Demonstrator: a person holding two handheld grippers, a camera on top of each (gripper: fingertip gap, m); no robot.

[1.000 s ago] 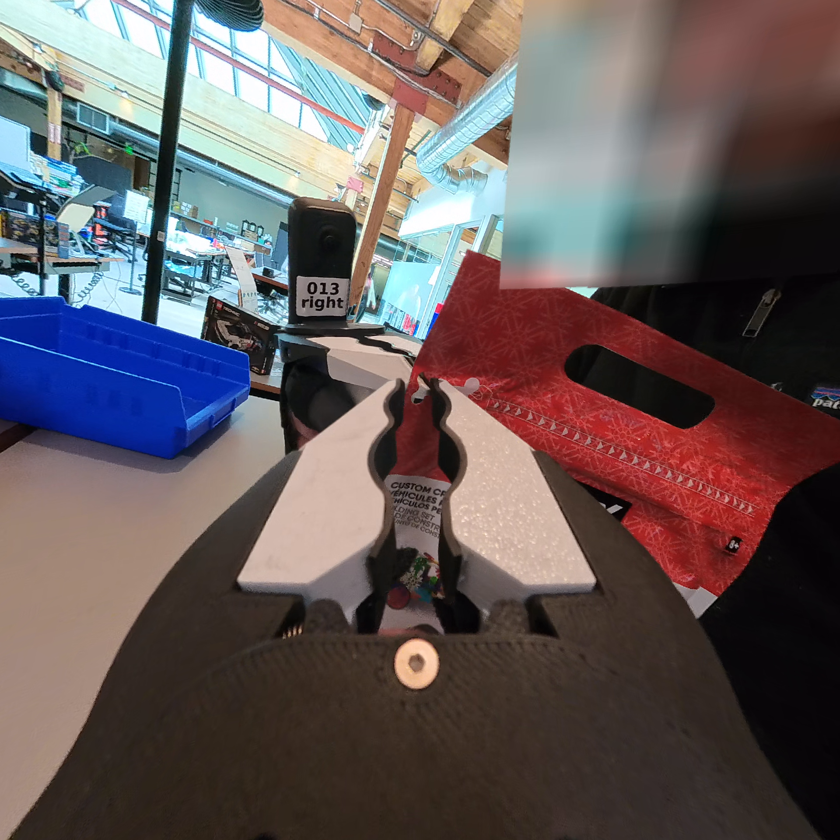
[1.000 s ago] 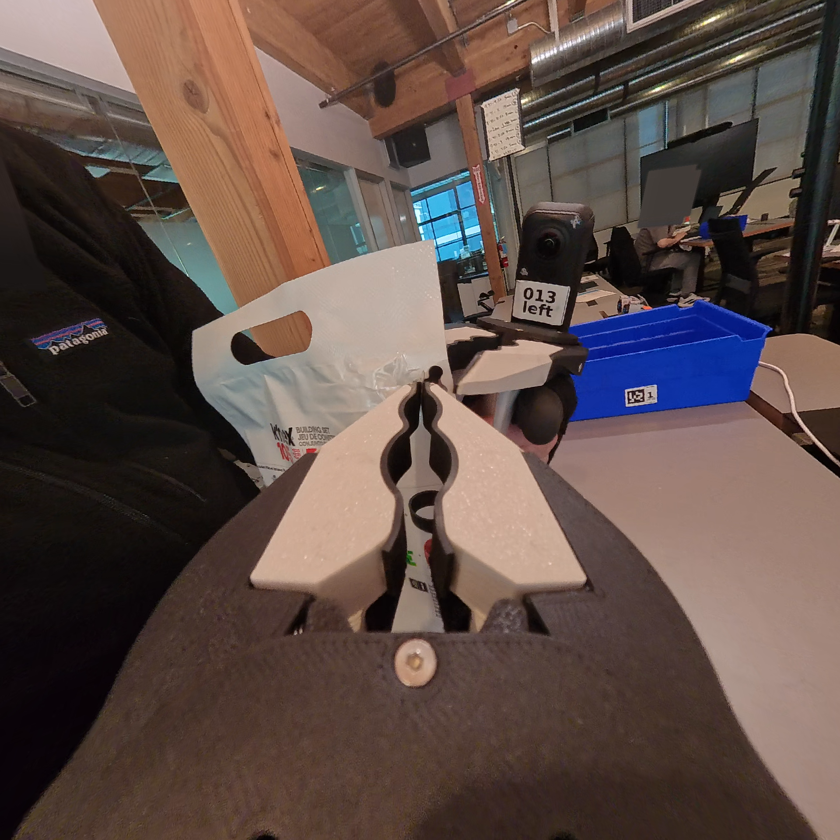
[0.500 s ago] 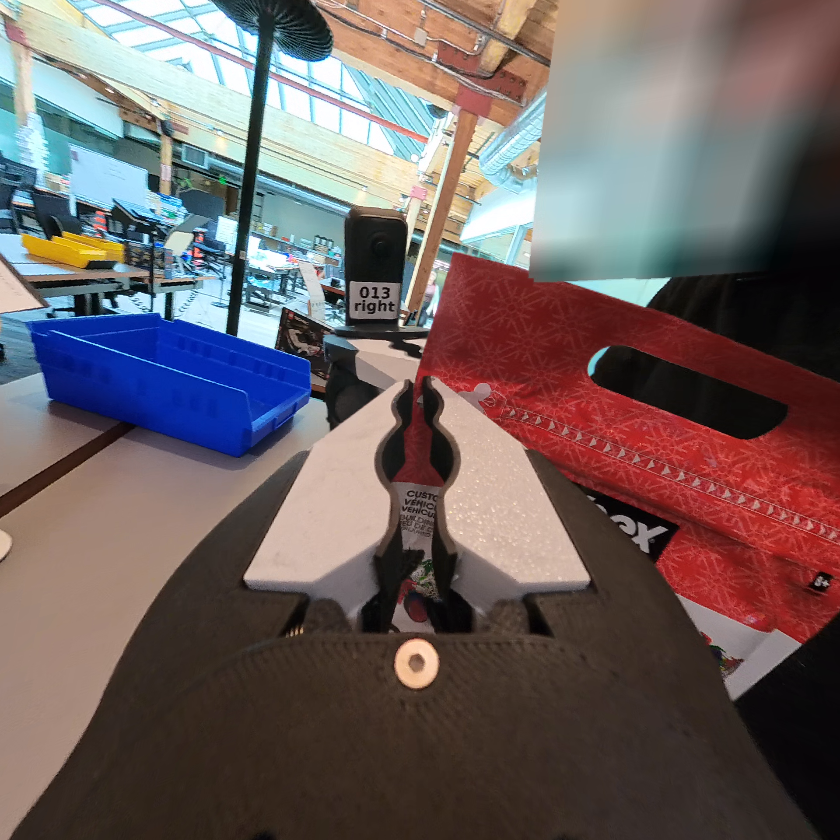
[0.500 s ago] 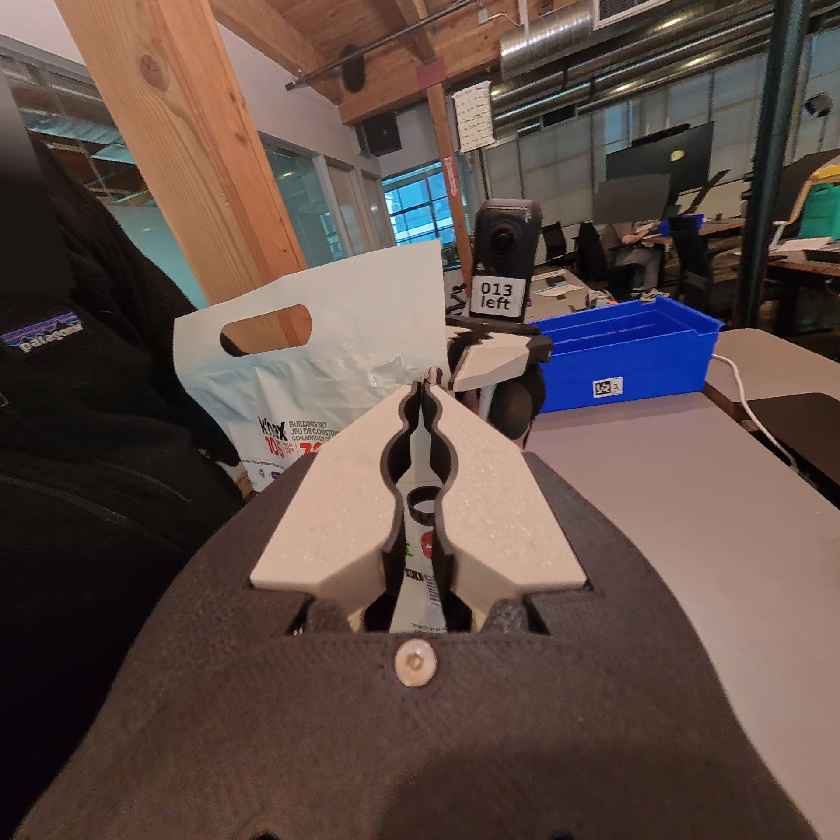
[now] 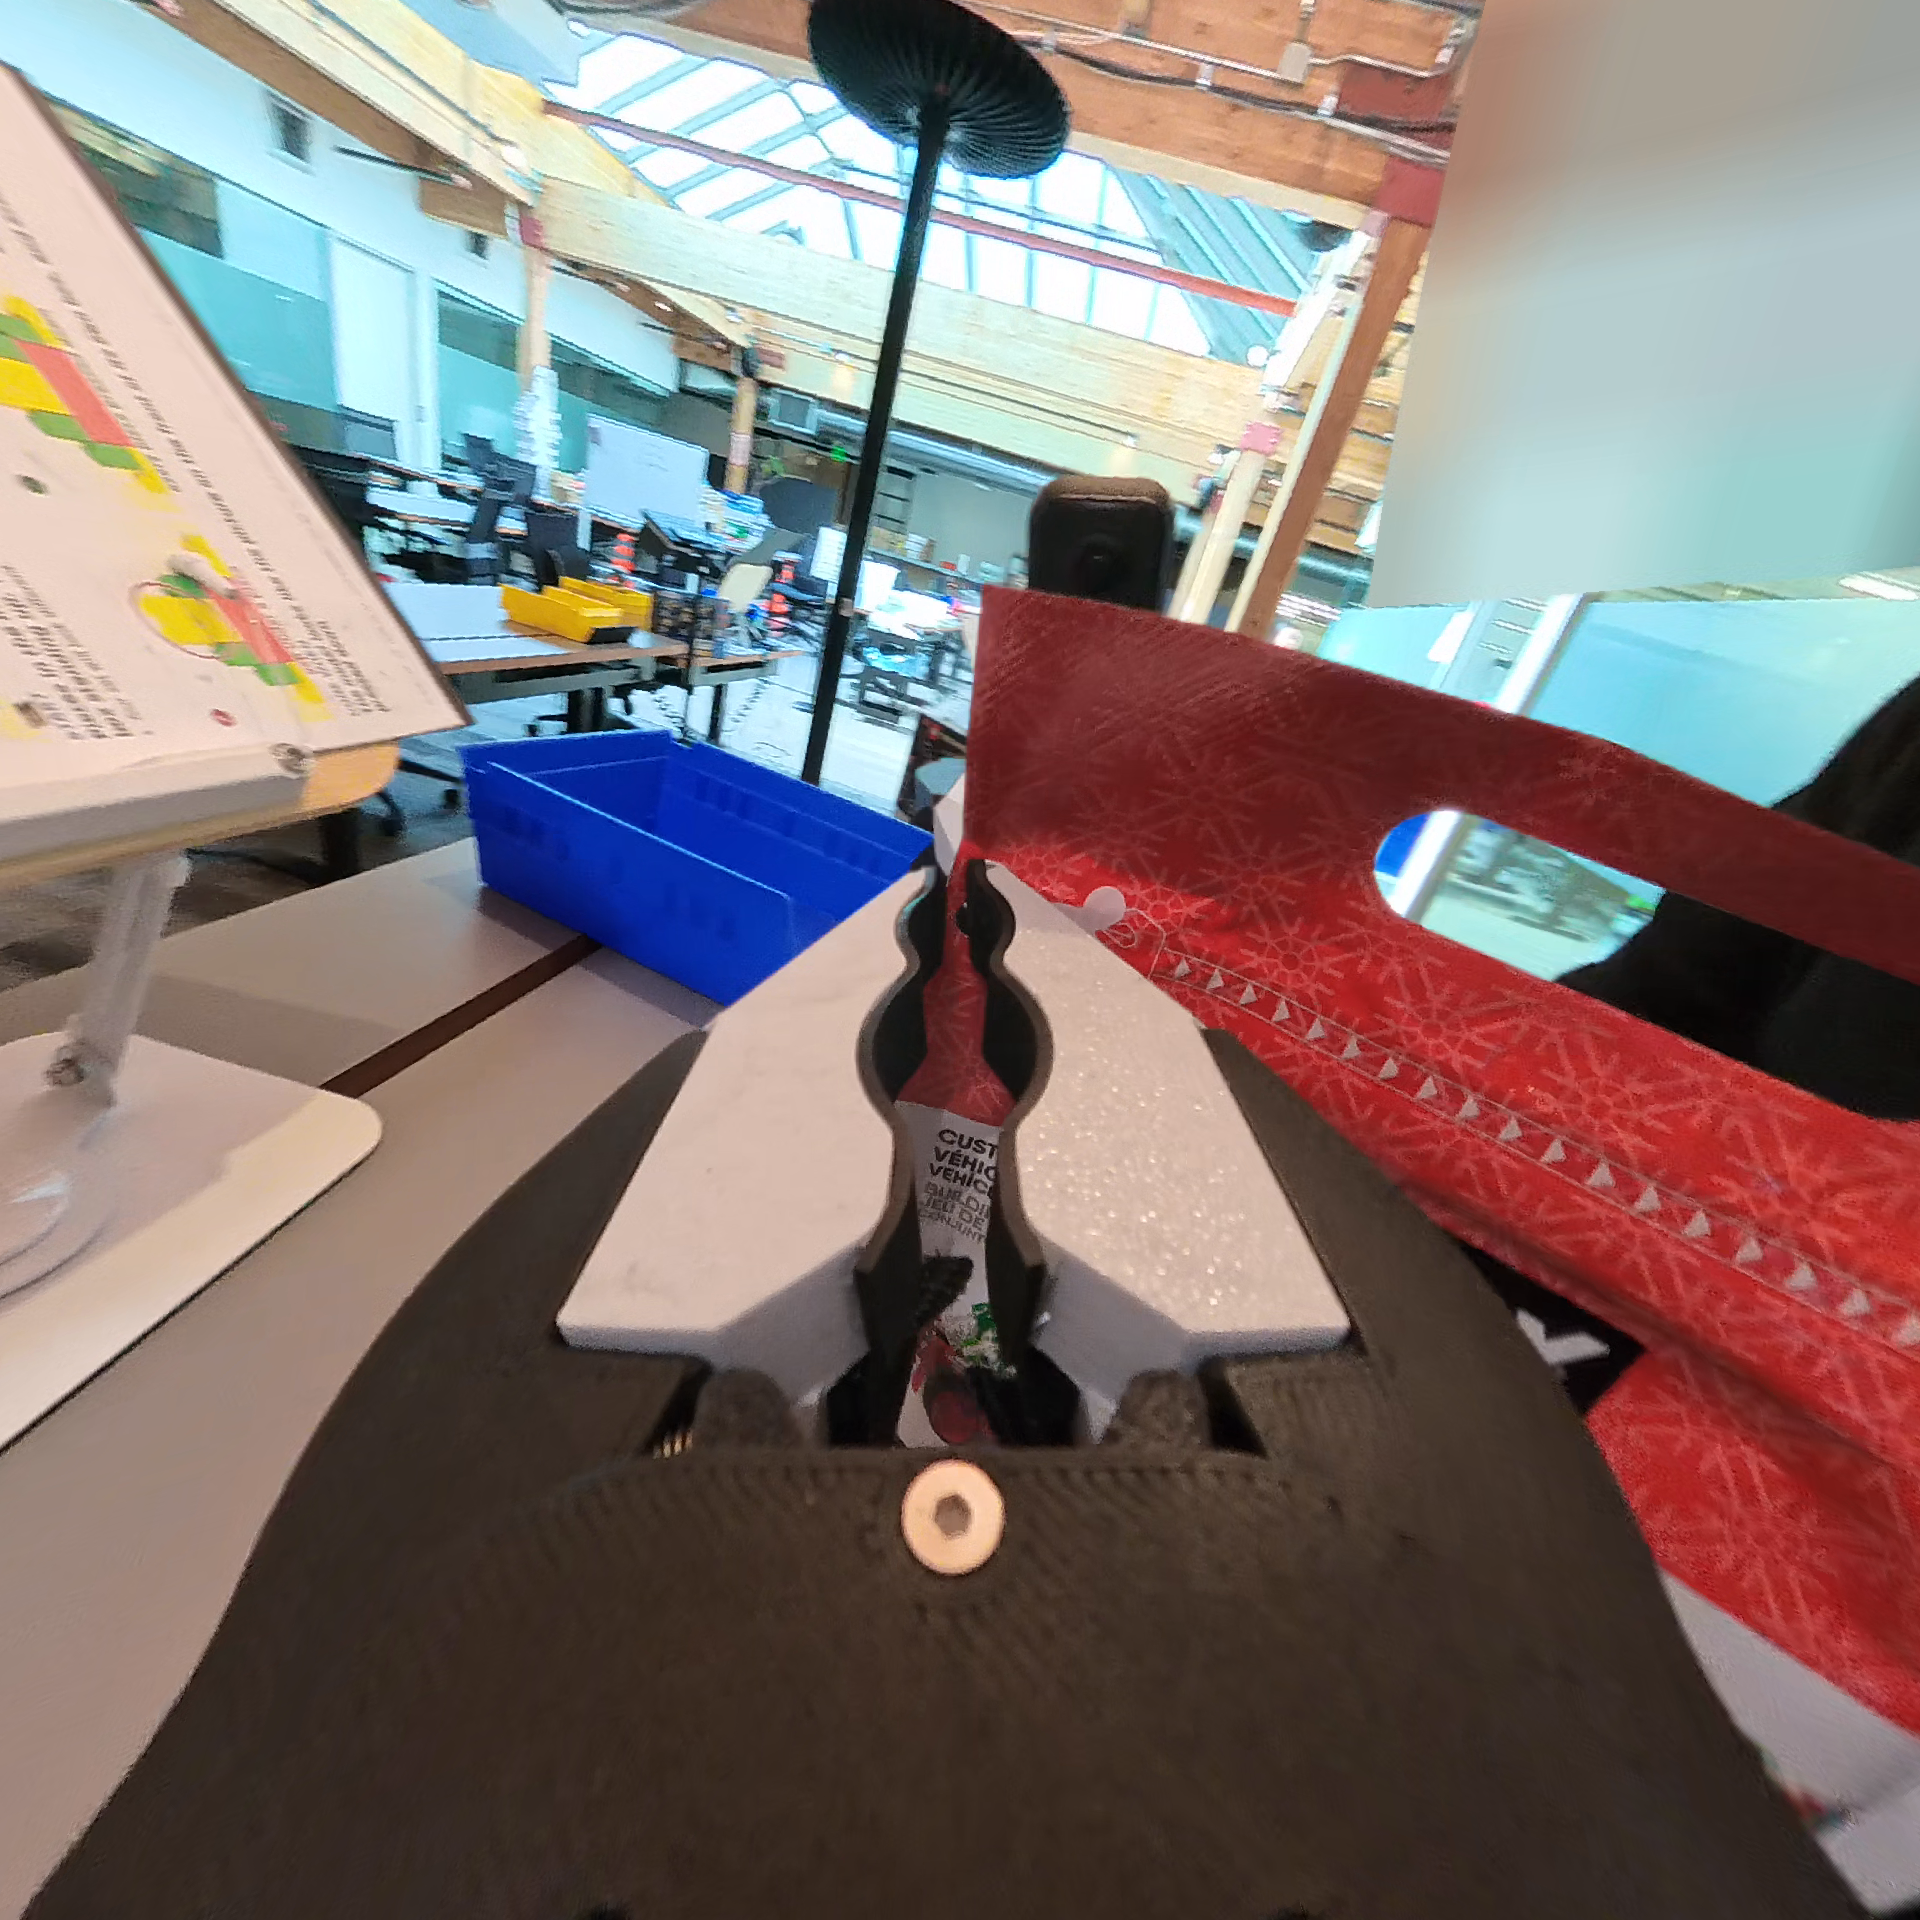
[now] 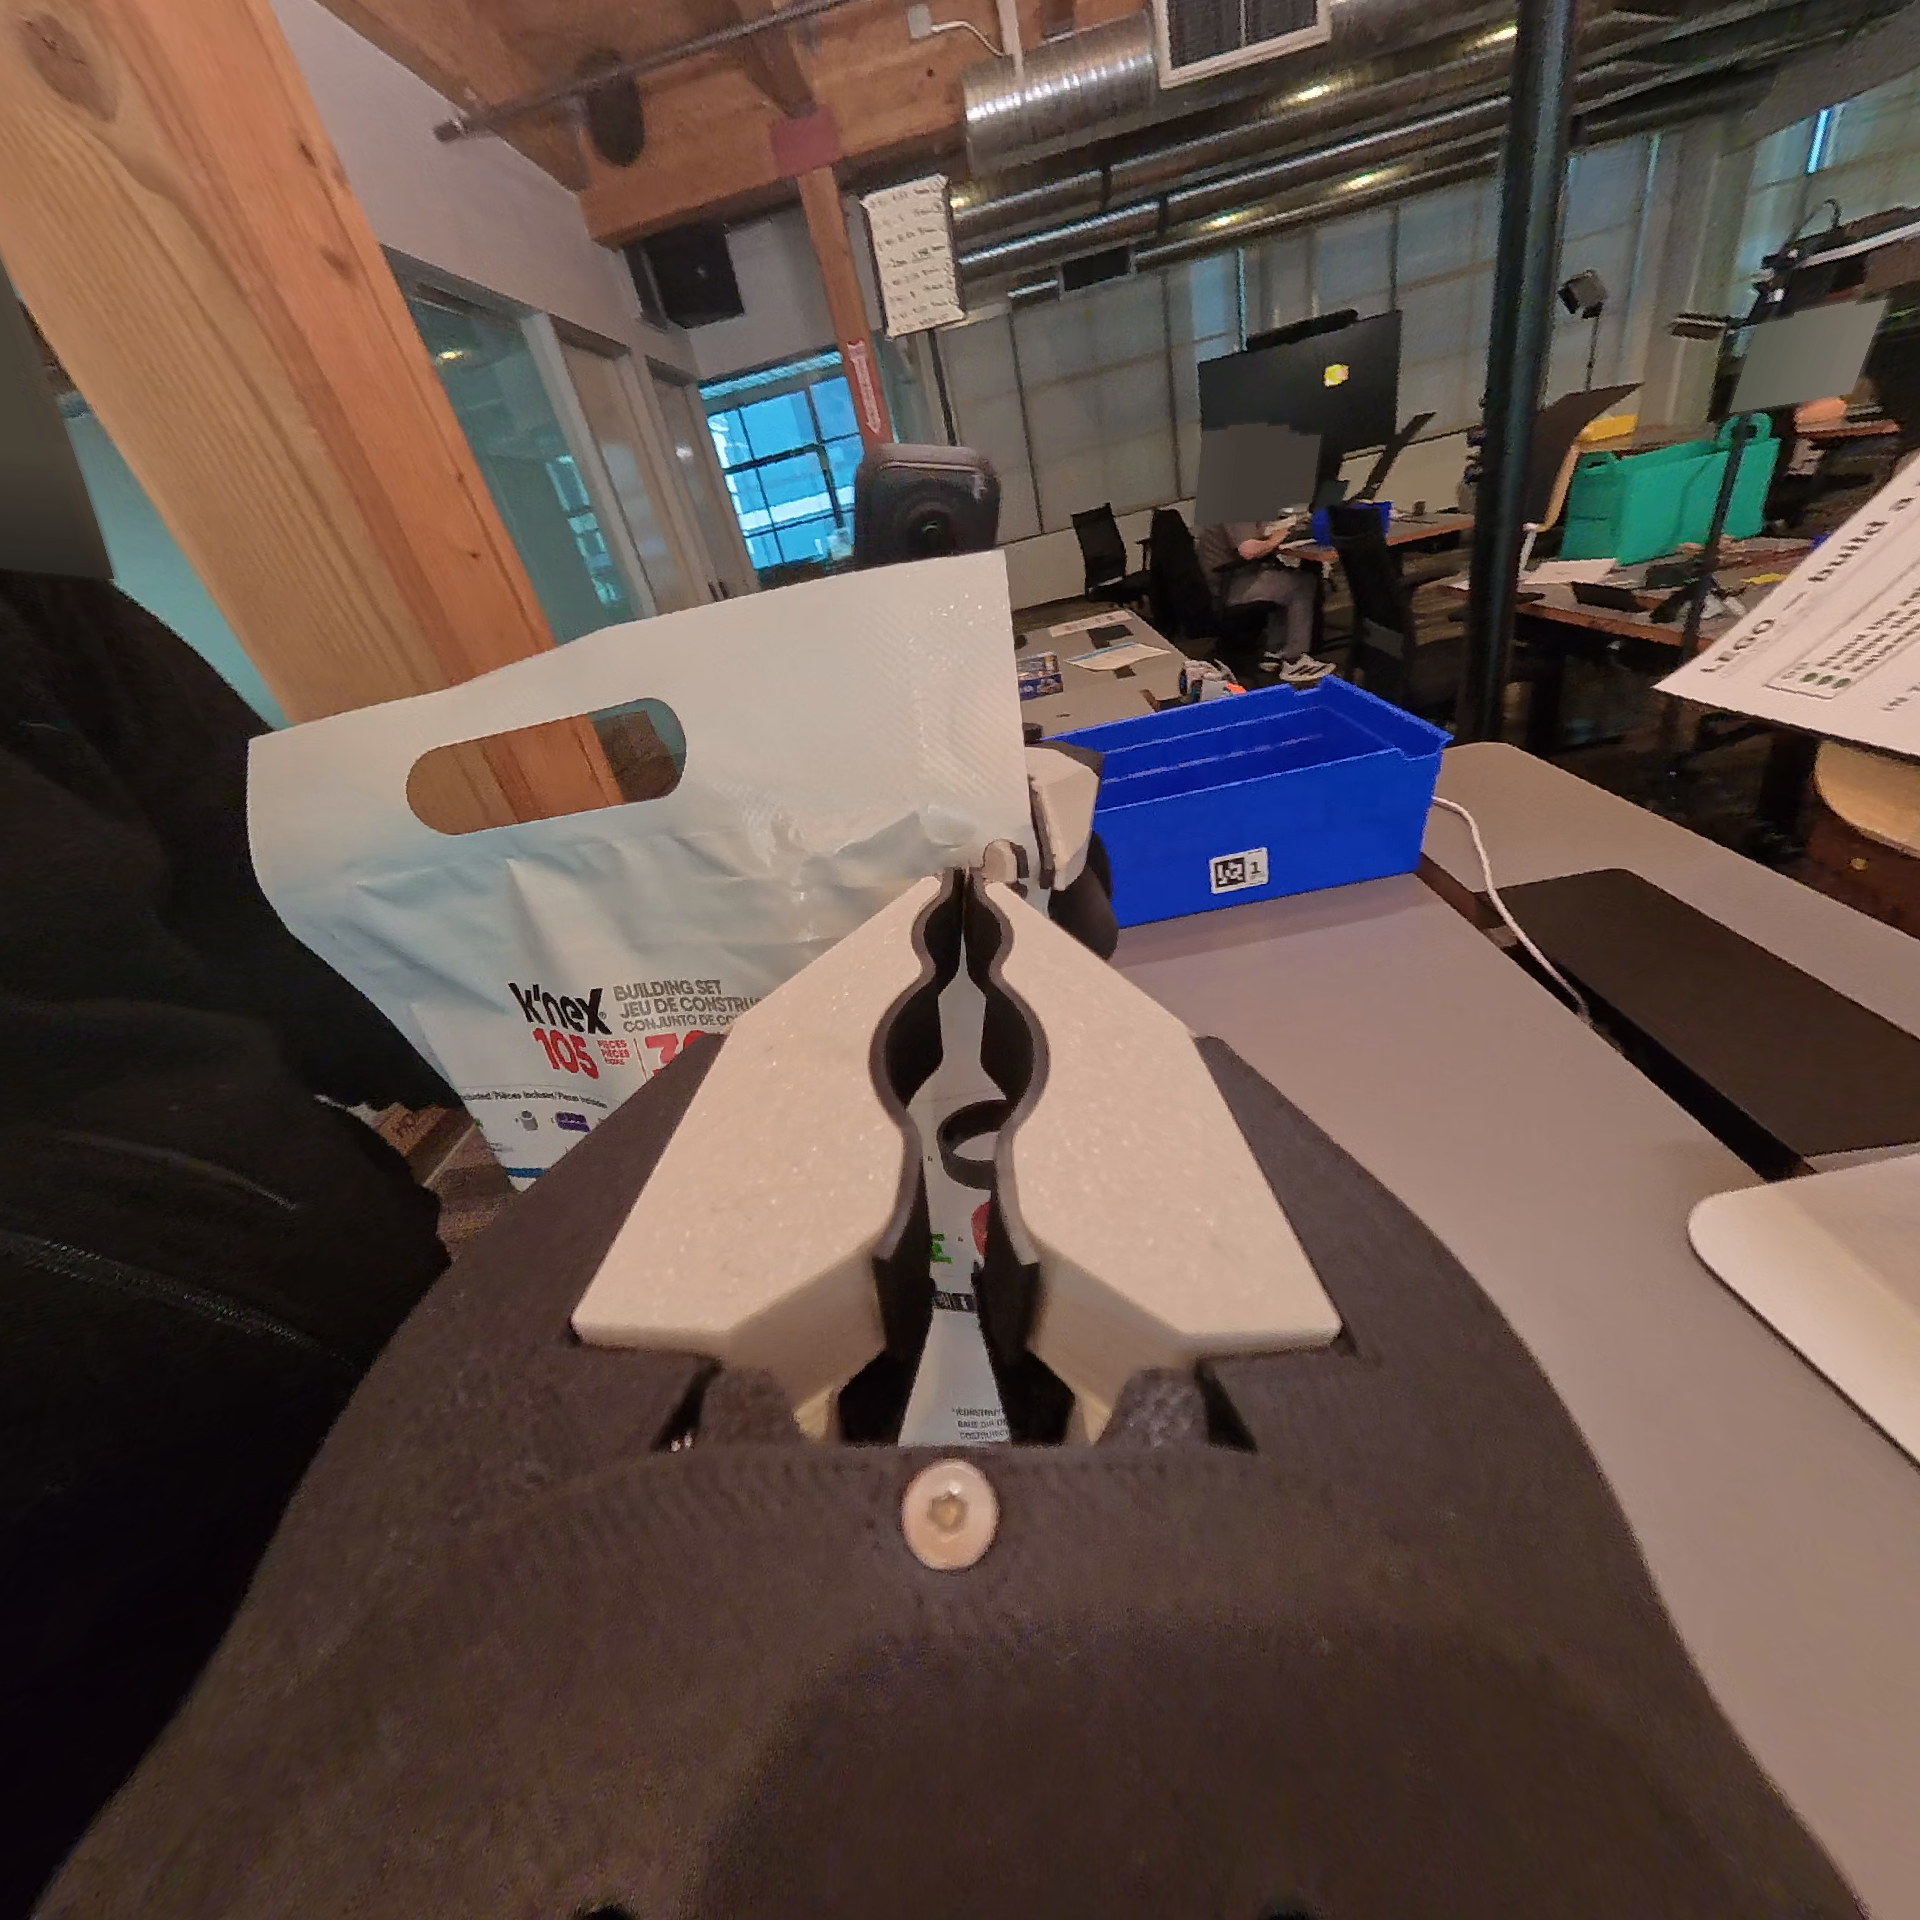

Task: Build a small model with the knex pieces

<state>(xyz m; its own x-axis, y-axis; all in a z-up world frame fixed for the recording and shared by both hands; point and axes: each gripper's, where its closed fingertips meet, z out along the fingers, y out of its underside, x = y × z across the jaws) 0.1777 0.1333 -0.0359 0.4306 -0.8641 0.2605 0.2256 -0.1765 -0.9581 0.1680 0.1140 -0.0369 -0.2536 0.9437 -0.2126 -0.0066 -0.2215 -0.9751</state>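
Both views are being lit brightly and evenly. In the left wrist view daylight is being admitted through the skylights [image 5: 1039,260], which are being blown out to near white. Straight lines are being bent toward the edges by the wide-angle lenses. The tilted board [image 5: 156,468] is being smeared slightly by blur; the far background is being rendered soft.
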